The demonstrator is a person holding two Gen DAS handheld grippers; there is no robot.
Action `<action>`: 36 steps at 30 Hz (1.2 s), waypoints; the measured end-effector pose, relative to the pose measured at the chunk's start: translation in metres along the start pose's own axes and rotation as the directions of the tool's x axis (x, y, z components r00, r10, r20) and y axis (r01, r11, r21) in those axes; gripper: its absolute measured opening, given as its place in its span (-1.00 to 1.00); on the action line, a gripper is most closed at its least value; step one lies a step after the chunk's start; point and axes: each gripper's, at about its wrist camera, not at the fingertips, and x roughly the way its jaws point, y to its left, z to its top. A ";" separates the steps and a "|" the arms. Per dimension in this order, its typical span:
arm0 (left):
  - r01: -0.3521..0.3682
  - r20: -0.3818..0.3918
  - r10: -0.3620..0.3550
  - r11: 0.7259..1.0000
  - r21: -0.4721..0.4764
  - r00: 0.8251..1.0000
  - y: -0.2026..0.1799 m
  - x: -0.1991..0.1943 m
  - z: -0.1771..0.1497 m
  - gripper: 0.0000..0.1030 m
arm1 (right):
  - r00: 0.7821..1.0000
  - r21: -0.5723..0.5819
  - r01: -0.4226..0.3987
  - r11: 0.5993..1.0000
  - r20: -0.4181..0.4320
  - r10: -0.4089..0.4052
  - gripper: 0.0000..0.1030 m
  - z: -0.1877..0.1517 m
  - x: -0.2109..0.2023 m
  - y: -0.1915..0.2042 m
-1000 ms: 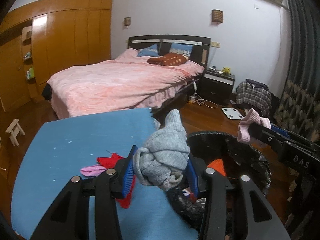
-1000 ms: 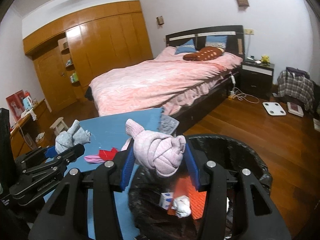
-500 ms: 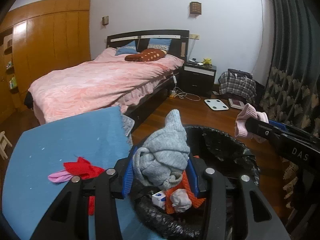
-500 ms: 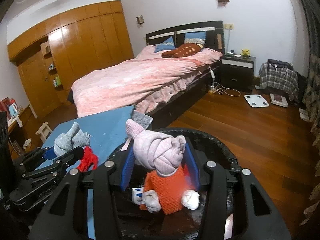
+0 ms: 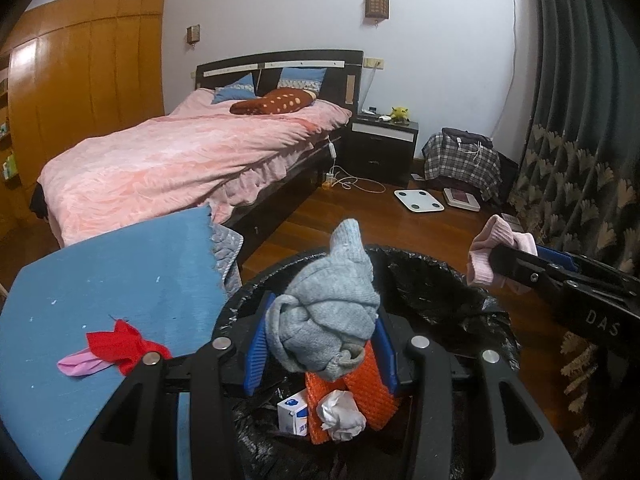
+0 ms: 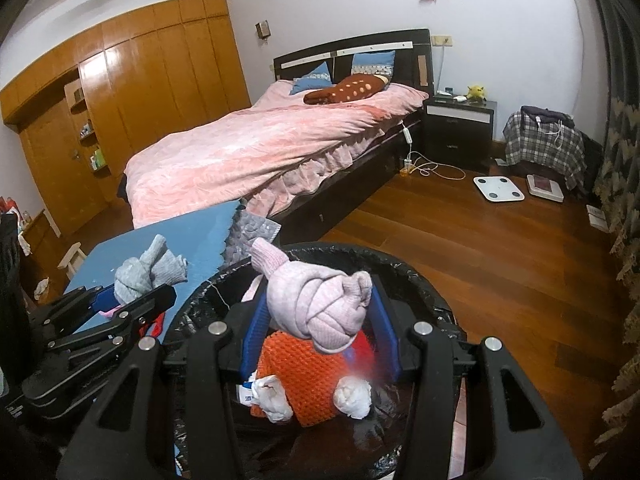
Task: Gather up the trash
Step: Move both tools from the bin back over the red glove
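My left gripper (image 5: 320, 350) is shut on a knotted grey sock (image 5: 324, 312) and holds it over the black-lined trash bin (image 5: 436, 276). My right gripper (image 6: 318, 336) is shut on a knotted pink sock (image 6: 320, 304) above the same bin (image 6: 420, 280). Inside the bin lie an orange mesh piece (image 6: 308, 376), crumpled white tissues (image 6: 354, 396) and a small white-and-blue box (image 5: 294, 416). In the left wrist view the right gripper (image 5: 486, 260) with the pink sock (image 5: 492, 248) reaches in from the right; in the right wrist view the left gripper (image 6: 132, 296) with the grey sock (image 6: 144, 272) shows at the left.
A blue table (image 5: 120, 272) left of the bin carries a red scrap (image 5: 120, 342) and a pink scrap (image 5: 78, 362). Beyond stand a pink-covered bed (image 5: 180, 160), a dark nightstand (image 5: 384, 144), a white scale (image 5: 418, 200) on the wooden floor, and curtains (image 5: 580, 184) at the right.
Both grippers have moved from the blue table's edge to over the bin and sunk a little, each keeping its sock. The bin's contents now show under the jaws.
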 end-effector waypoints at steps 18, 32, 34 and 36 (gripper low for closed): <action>-0.017 0.028 0.019 0.999 -0.040 0.999 0.034 -0.014 0.003 0.69 | 0.997 0.030 0.066 0.997 0.046 -0.067 0.88 0.002 0.000 -0.013; -0.164 0.079 0.175 0.977 -0.133 0.981 0.105 -0.079 -0.006 0.81 | 0.998 -0.022 -0.048 0.999 0.048 0.049 0.89 0.010 -0.001 0.047; -0.195 0.081 0.209 0.969 -0.150 0.975 0.119 -0.088 -0.011 0.81 | 0.996 -0.045 -0.080 0.996 0.040 0.081 0.89 0.010 0.001 0.064; -0.219 0.081 0.234 0.962 -0.165 0.969 0.131 -0.096 -0.017 0.81 | 0.993 -0.069 -0.110 0.992 0.034 0.113 0.89 0.010 0.003 0.082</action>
